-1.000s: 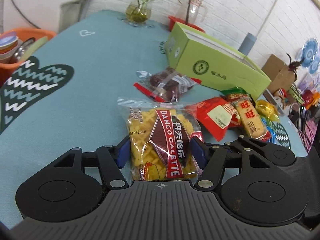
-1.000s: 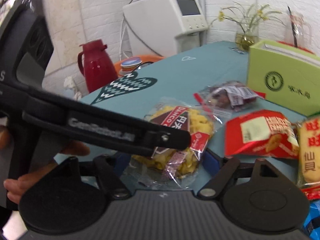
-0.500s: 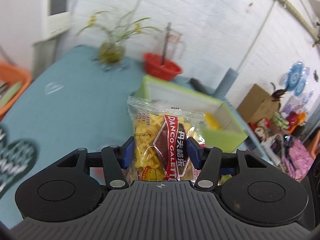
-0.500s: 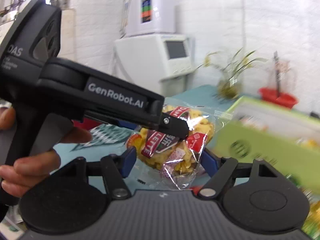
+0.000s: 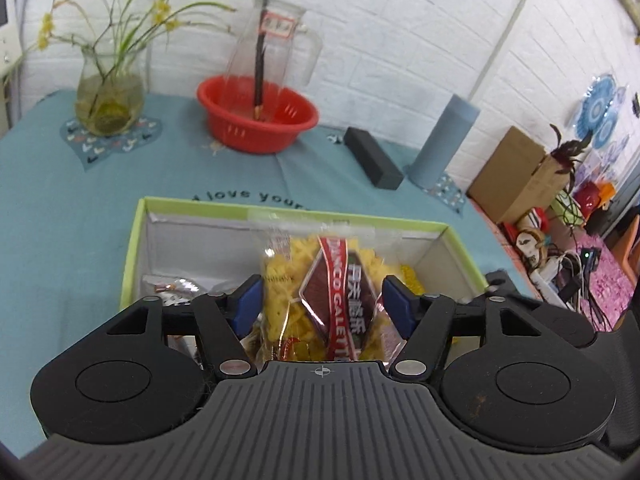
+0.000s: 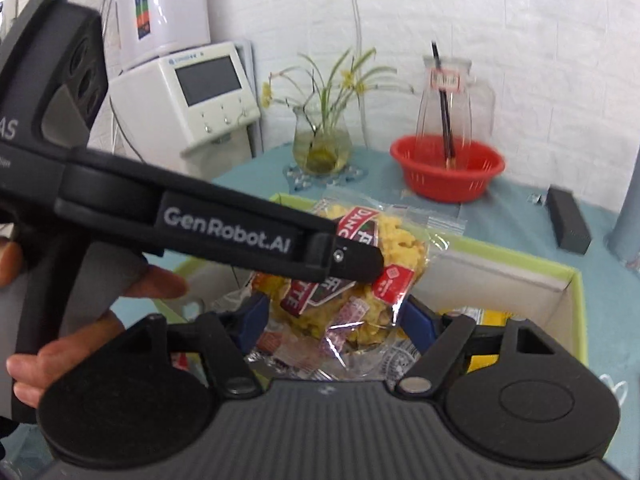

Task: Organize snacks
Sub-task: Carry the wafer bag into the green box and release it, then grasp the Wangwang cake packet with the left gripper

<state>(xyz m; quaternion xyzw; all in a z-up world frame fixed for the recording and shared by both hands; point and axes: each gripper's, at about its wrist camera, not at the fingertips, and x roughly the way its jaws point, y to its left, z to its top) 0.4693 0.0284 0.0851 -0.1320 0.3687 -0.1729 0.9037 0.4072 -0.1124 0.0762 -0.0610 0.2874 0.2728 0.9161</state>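
Note:
My left gripper (image 5: 322,306) is shut on a clear Danco Galette packet of yellow crackers with a red and brown label (image 5: 320,292). It holds the packet over the open green box (image 5: 132,240), which has several wrapped snacks inside. In the right wrist view the same packet (image 6: 360,272) hangs from the left gripper (image 6: 356,264) above the box (image 6: 576,304). My right gripper (image 6: 334,320) is open and empty, just below and behind the packet, over the box.
A red basket (image 5: 256,120) with a glass jug (image 5: 276,52), a vase of flowers (image 5: 108,96), a black bar (image 5: 372,156) and a blue-grey cylinder (image 5: 444,140) stand beyond the box on the teal tablecloth. A white machine (image 6: 188,96) is at the back left.
My left gripper lifted the cracker packet off the table and carried it forward over the open green box. The right gripper followed along, still open.

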